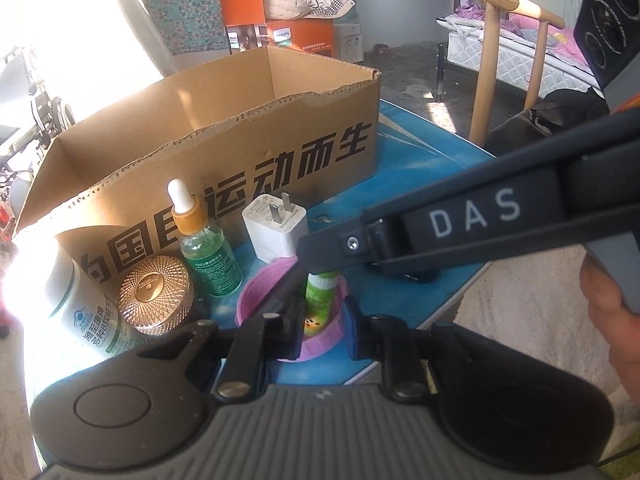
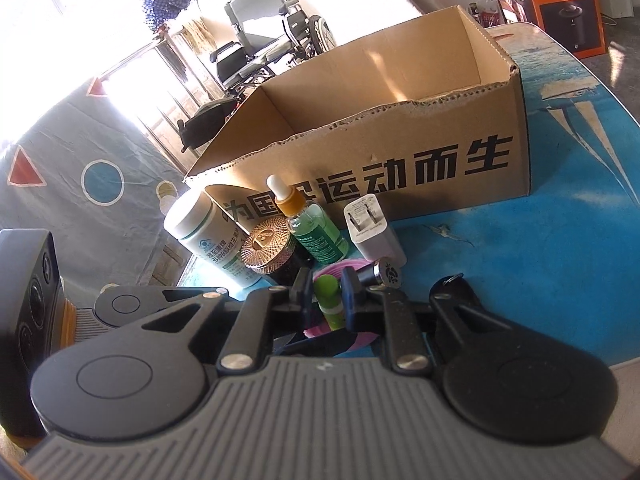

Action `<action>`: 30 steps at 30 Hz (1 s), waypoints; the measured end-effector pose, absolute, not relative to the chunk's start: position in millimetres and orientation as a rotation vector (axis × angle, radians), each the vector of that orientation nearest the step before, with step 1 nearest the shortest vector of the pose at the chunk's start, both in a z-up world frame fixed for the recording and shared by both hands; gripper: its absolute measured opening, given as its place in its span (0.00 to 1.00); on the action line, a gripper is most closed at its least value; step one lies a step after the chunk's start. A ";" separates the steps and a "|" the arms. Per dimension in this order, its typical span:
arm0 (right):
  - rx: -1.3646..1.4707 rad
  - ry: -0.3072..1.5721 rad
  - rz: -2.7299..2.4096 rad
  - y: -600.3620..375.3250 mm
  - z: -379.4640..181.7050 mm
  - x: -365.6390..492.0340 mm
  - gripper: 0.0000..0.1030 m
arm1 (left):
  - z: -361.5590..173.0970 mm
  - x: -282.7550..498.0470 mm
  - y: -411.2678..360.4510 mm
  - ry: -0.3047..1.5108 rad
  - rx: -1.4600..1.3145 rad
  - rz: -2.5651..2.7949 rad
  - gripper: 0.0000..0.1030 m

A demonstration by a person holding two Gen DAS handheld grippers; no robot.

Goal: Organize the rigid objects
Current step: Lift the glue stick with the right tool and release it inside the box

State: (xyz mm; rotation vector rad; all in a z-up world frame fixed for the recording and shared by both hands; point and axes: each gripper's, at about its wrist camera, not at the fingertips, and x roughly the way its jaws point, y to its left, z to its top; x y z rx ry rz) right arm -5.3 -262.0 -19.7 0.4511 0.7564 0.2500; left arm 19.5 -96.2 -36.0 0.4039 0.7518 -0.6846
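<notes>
A small green tube (image 1: 318,306) stands in a pink bowl (image 1: 256,286) on the blue table. My left gripper (image 1: 323,326) is partly open around the tube and the bowl's near rim. My right gripper (image 2: 327,294) reaches in from the right and is shut on the green tube (image 2: 330,300); its arm (image 1: 460,220) crosses the left wrist view. Behind stand a green dropper bottle (image 1: 206,248), a white plug adapter (image 1: 276,230), a gold-lidded jar (image 1: 154,292) and a white supplement bottle (image 1: 86,314). An open cardboard box (image 1: 224,128) stands behind them.
A small metal cylinder (image 2: 380,274) lies by the pink bowl (image 2: 340,268). The table's edge (image 1: 460,300) runs on the right, with a wooden chair (image 1: 492,60) beyond. A wheelchair (image 2: 260,48) and an orange box (image 2: 560,4) stand behind the table.
</notes>
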 end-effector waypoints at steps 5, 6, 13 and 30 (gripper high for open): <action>0.412 0.725 0.266 -256.6 -5.7 -9.3 0.14 | -25.5 14.3 -88.8 0.707 0.389 -0.664 0.15; 0.404 0.718 0.270 -255.4 -2.5 -10.2 0.14 | -23.1 12.4 -87.3 0.693 0.386 -0.660 0.15; 0.345 0.642 0.307 -245.9 29.2 -19.5 0.14 | 2.3 1.2 -77.7 0.607 0.367 -0.622 0.15; 0.236 0.483 0.510 -231.1 164.9 63.5 0.14 | 114.4 69.9 -54.4 0.517 0.272 -0.471 0.15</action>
